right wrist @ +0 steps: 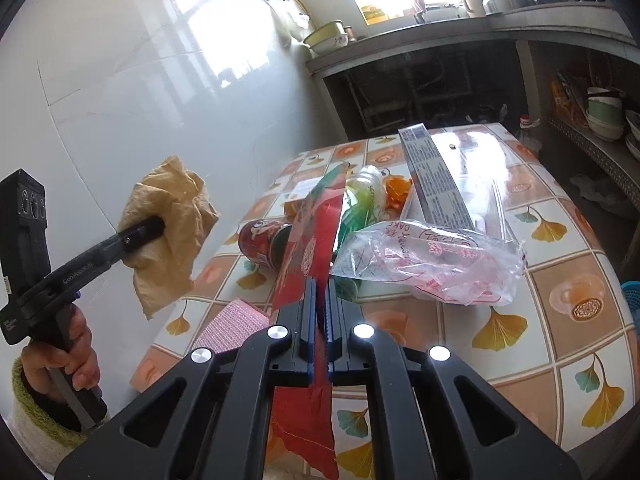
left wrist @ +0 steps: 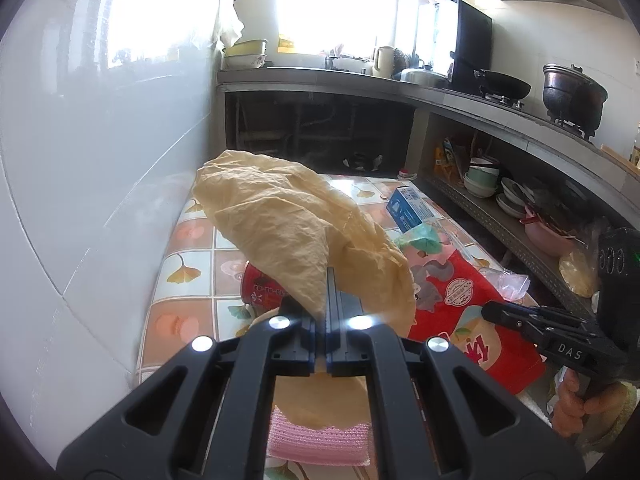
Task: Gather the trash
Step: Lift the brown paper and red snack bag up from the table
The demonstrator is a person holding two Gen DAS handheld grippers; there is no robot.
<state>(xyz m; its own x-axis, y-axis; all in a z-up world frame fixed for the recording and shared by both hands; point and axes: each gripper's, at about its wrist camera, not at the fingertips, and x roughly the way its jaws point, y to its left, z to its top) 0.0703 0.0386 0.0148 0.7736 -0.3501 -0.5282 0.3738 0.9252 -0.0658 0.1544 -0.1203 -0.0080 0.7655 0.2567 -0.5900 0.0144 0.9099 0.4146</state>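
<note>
— Two grippers are in the kitchen, yes? What has each one?

— The left gripper point(left wrist: 323, 312) is closed tight on a yellow paper bag point(left wrist: 288, 224), crumpled, held up in the air above the table point(right wrist: 560, 280). The right gripper point(right wrist: 320, 320) is also closed, on a flat red snack packet point(right wrist: 316, 248); the packet stands on its edge between the pads and part of it hangs under the jaws.

— And the other trash, where is it?

— On the table, which has a cover with a pattern of orange tiles and ginkgo leaves. A red can point(right wrist: 264, 244) lies on its side. Near it are a clear plastic bag point(right wrist: 432, 264) with red print, a greenish bottle point(right wrist: 360, 200), orange wrappers point(right wrist: 396, 192) and a long grey box point(right wrist: 436, 184). A pink cloth point(right wrist: 236, 324) lies at the near edge, just beside the right gripper.

— What about the room?

— The table's left side is against a white glossy wall point(right wrist: 140, 100). Behind it a grey counter point(left wrist: 320, 76) runs under a bright window point(left wrist: 340, 4) and turns along the right side. On it stand a wok point(left wrist: 506, 84) and a dark pot point(left wrist: 572, 92). The shelf below the counter holds stacked bowls point(left wrist: 482, 178).
</note>
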